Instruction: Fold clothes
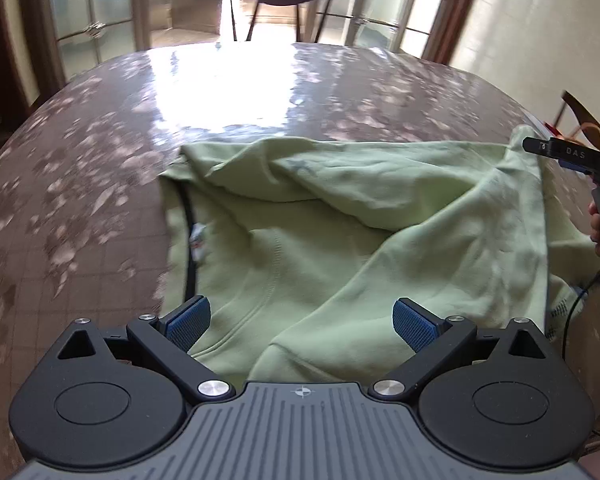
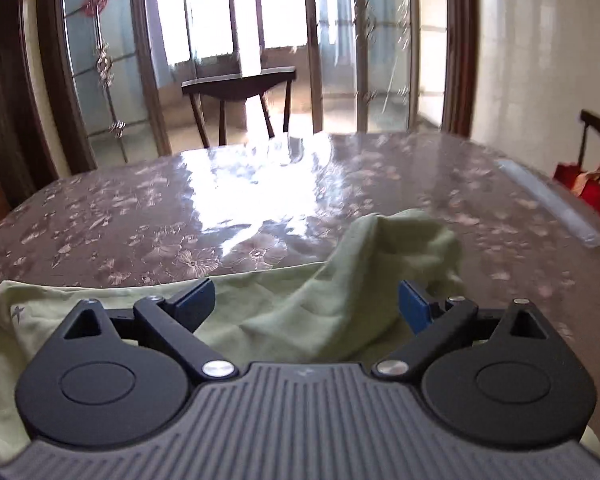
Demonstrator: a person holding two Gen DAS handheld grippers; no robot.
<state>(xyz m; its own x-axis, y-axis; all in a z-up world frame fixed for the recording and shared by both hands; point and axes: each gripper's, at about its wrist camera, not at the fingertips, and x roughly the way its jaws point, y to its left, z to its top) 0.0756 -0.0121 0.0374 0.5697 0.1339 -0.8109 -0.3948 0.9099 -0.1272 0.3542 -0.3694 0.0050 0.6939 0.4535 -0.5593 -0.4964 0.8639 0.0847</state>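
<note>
Shirt [image 1: 340,240], pale green, rumpled on floral table [image 1: 100,140] — left gripper [image 1: 300,324], right gripper [image 2: 306,304] fingers wide, empty.

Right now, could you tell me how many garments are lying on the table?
1: a light green garment lies crumpled on the near part of the floral table, under both open grippers. Anything beneath its folds would be hidden.

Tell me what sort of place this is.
Probably a home dining room: a table under a glossy floral cover, a wooden chair beyond it, glazed sliding doors behind, and a green garment spread for folding.
</note>
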